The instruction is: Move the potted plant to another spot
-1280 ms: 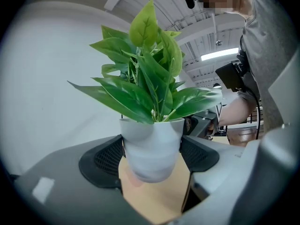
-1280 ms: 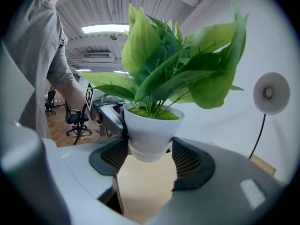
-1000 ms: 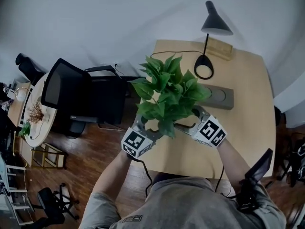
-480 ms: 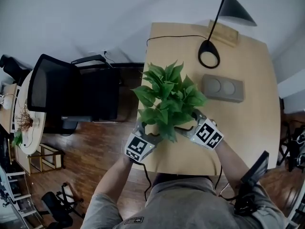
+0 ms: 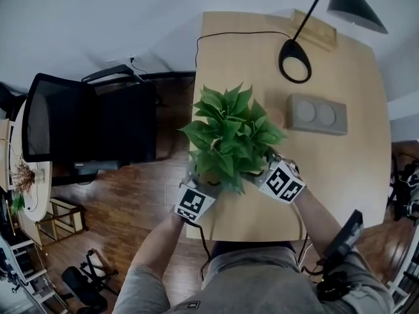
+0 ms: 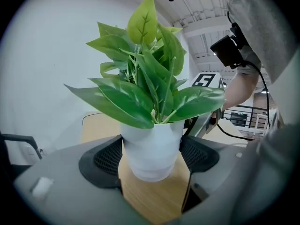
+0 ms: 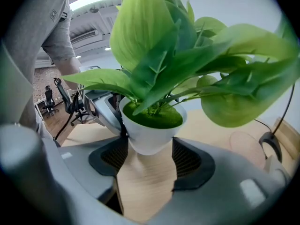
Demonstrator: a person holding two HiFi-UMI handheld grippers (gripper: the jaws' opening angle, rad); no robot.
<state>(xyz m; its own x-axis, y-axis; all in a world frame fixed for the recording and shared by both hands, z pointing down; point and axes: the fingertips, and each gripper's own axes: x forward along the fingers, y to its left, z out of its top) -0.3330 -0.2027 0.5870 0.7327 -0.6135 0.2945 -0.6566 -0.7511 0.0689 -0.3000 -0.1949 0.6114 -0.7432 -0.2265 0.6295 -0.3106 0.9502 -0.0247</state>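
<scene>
Head view: potted plant (image 5: 230, 136) sits between L gripper (image 5: 196, 187) and R gripper (image 5: 270, 169), but the leaves hide the pot + jaw tips.

L gripper view fills that in. White pot (image 6: 152, 149) is wedged between the two black pads (image 6: 105, 159), both pressed on its sides, so L gripper (image 6: 152, 159) is clamped on it.

R gripper view looks from the opposite side. R gripper (image 7: 149, 156) has its pad tips (image 7: 187, 159) against the lower wall of the pot (image 7: 150, 136), also gripping it. Green filling in the pot top shows only here. No view tells whether the pot base touches the table (image 5: 340, 175).

Arms: both forearms reach fwd from the body and angle inward, meeting at the pot. L forearm hangs over wood floor (image 5: 131, 208), R forearm over the tabletop. Marker cubes face up.

Room:
- Table edge runs right under L gripper, its cube partly off the edge.
- Office chair (image 5: 85, 133) is well to L gripper's left.
- Ahead of both grippers is bare wood up to a cable (image 5: 236, 33).
- Ahead-right of R gripper, near, is a grey block (image 5: 317, 114) w/ two round dimples.
- Lamp base ring (image 5: 294, 61) lies further ahead.
- Right of R gripper is wide bare tabletop.
</scene>
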